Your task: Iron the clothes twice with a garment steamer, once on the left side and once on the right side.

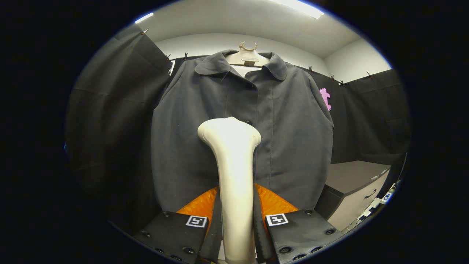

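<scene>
I am holding the steamer [234, 176] upright between the fingers, its pale, smooth handle widening into a flared head that is pointing at the shirt [238, 128] just ahead. The gripper [236, 234] is clamping the handle from both sides. The shirt is dark grey, collared and buttoned down the middle, hanging on a light hanger [246, 55] against the far wall. The head is sitting over the button line, around mid-chest. To the right, nearer, a grey cabinet [357, 190] is standing.
</scene>
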A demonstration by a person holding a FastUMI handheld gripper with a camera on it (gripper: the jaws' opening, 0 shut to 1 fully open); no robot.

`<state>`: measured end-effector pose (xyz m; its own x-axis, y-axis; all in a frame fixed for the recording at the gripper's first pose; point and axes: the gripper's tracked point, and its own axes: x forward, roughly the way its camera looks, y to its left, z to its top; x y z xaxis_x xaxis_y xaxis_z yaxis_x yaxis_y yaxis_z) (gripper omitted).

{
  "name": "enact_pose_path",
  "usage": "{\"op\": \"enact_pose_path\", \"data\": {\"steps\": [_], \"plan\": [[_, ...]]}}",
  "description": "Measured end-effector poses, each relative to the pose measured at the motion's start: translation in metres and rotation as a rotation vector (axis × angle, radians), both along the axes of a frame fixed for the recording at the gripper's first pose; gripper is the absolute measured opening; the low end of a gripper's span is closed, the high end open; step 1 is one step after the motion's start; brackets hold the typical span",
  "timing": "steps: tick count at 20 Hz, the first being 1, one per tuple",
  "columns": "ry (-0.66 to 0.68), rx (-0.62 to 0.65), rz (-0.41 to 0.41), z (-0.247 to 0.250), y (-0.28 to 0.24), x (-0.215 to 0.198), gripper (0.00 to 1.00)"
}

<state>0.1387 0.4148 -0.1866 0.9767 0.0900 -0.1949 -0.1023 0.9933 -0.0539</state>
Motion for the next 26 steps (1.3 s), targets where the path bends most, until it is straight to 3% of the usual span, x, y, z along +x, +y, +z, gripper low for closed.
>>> {"op": "enact_pose_path", "data": {"steps": [17, 26], "plan": [[0.202, -0.028, -0.019, -0.096, -0.014, -0.046, 0.45], [0.197, -0.033, -0.01, -0.093, -0.01, -0.055, 0.45]]}}
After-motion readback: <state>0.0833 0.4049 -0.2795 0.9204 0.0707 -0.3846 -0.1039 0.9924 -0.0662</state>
